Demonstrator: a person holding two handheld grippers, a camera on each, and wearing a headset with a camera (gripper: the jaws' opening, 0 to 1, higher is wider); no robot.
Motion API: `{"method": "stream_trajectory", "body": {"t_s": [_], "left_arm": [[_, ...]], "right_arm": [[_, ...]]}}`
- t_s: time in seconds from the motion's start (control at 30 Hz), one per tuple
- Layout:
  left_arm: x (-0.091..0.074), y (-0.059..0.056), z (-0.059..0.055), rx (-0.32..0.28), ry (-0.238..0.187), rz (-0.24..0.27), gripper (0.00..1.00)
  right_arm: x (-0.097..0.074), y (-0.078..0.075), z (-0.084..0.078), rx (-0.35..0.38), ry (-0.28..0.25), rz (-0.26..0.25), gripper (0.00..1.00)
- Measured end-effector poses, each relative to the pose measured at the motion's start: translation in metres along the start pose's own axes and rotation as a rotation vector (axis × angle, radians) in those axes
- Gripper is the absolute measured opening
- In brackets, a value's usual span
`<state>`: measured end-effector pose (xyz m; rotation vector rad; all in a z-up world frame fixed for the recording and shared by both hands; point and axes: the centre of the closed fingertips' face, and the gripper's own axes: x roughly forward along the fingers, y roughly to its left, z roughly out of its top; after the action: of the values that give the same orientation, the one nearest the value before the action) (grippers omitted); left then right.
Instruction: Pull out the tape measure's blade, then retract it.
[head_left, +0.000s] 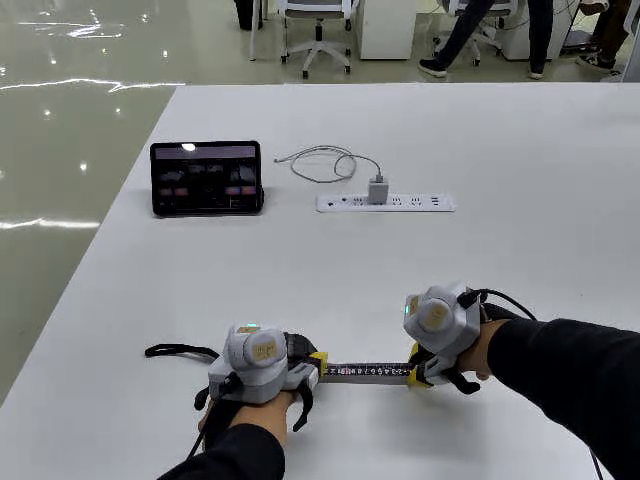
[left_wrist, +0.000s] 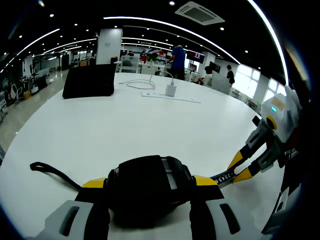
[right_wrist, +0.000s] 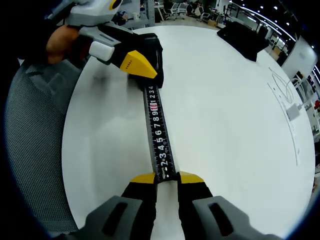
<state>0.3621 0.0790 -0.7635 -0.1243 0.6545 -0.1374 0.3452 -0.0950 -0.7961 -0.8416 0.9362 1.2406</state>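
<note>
Clamps the black case of the tape measure in the left gripper, low in the centre of the left gripper view, with yellow-tipped jaws narrowed against both sides of it. Rests that case on the white table, left of centre near the bottom of the head view, with a black strap trailing off to the left along the tabletop.

Pinches the free end of the blade in the right gripper, at the bottom centre of the right gripper view, with both jaws closed down to the blade's width (black blade, white numerals, a red mark partway along). Holds the blade drawn out in a short straight run from the case, at the upper left of that view, down to the jaw tips. Cannot tell whether it touches the table or hangs just above it. Spans, in the head view, the gap between the two grippers as a dark strip near the bottom edge.

Works well apart from a dark tablet at the upper left of the head view and a white power strip near its centre, with a charger plugged in and a white cable looped just beside it.
</note>
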Motion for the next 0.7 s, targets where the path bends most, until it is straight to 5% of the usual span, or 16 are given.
{"method": "stream_trajectory", "body": {"t_s": [0.7], "left_arm": [[0.000,0.000,0.000,-0.016,0.002,-0.004,0.61]], "right_arm": [[0.005,0.001,0.011,0.008,-0.008,0.000,0.12]]}}
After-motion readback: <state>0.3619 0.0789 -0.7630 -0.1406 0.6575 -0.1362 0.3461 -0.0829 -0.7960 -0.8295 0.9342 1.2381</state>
